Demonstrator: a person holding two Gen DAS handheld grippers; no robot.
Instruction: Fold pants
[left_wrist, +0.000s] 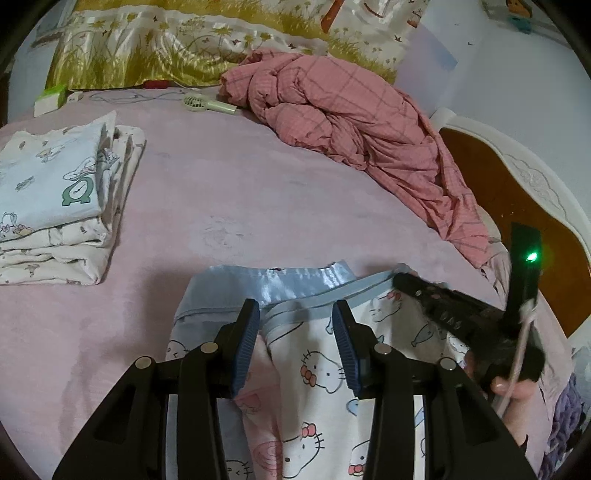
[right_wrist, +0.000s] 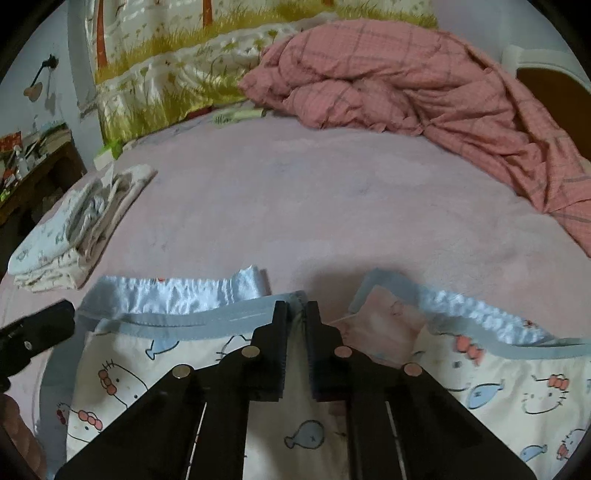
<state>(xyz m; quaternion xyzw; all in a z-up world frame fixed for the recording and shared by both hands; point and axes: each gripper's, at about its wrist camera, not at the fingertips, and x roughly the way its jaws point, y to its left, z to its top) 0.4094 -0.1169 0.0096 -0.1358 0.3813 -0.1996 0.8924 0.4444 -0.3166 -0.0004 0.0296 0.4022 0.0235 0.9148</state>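
Note:
White pants (left_wrist: 317, 373) printed with cartoon cats and fish lie on the pink bed sheet (left_wrist: 240, 192), their light blue waistband (left_wrist: 306, 280) facing away from me. My left gripper (left_wrist: 295, 317) stands open over the waistband's left part; cloth lies between its blue pads (left_wrist: 245, 343), which are well apart. In the right wrist view the right gripper (right_wrist: 296, 306) is shut on a bunched bit of the waistband (right_wrist: 177, 299) near the middle of the pants (right_wrist: 517, 391). From the left wrist view the right gripper's (left_wrist: 400, 280) tip rests at the waistband's right end.
A stack of folded clothes (left_wrist: 55, 206) sits on the left of the bed. A crumpled pink checked quilt (left_wrist: 351, 122) fills the far right, by the wooden headboard (left_wrist: 517, 199). A small hand fan (left_wrist: 207, 103) and a green-white box (left_wrist: 50, 98) lie at the back.

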